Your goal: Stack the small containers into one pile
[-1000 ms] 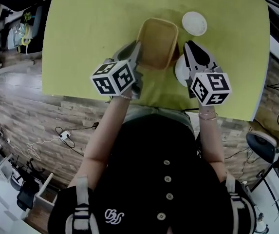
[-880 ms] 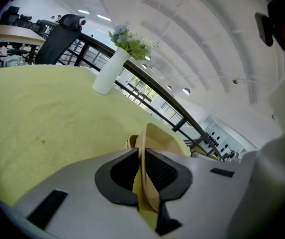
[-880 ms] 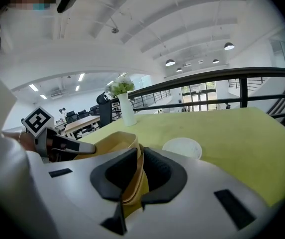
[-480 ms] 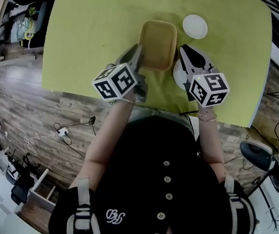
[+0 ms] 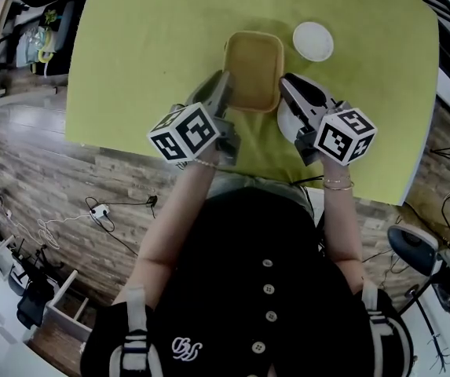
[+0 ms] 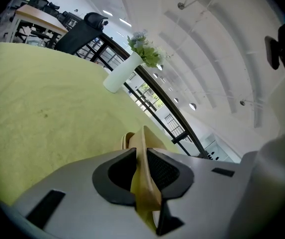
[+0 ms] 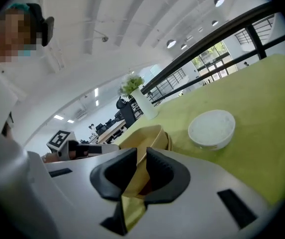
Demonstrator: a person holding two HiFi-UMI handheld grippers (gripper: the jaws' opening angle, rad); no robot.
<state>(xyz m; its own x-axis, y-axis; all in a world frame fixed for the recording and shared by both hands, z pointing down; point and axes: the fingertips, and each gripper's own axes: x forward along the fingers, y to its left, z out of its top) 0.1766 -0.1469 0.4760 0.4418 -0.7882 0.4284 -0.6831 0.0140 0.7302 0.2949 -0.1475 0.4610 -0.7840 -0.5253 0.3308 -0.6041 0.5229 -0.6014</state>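
A tan rectangular container (image 5: 253, 69) sits on the green table (image 5: 154, 53), and a second rim just beneath it suggests it is nested in another. My left gripper (image 5: 223, 83) has the container's left rim (image 6: 143, 138) between its pads, and its jaws are opening. My right gripper (image 5: 286, 83) pinches the right rim (image 7: 149, 136), and its jaws are easing open slightly. One small white bowl (image 5: 313, 40) stands beyond the container on the right. Another white bowl (image 5: 286, 118) lies partly hidden under my right gripper.
A white vase with flowers (image 6: 123, 73) stands far back on the table and also shows in the right gripper view (image 7: 143, 102). The table's near edge (image 5: 272, 181) runs just below both grippers. Desks and chairs lie beyond the table.
The tan container looks slightly lower and squarer on the table. My right gripper has swung left toward its right rim. My left gripper has hardly moved.
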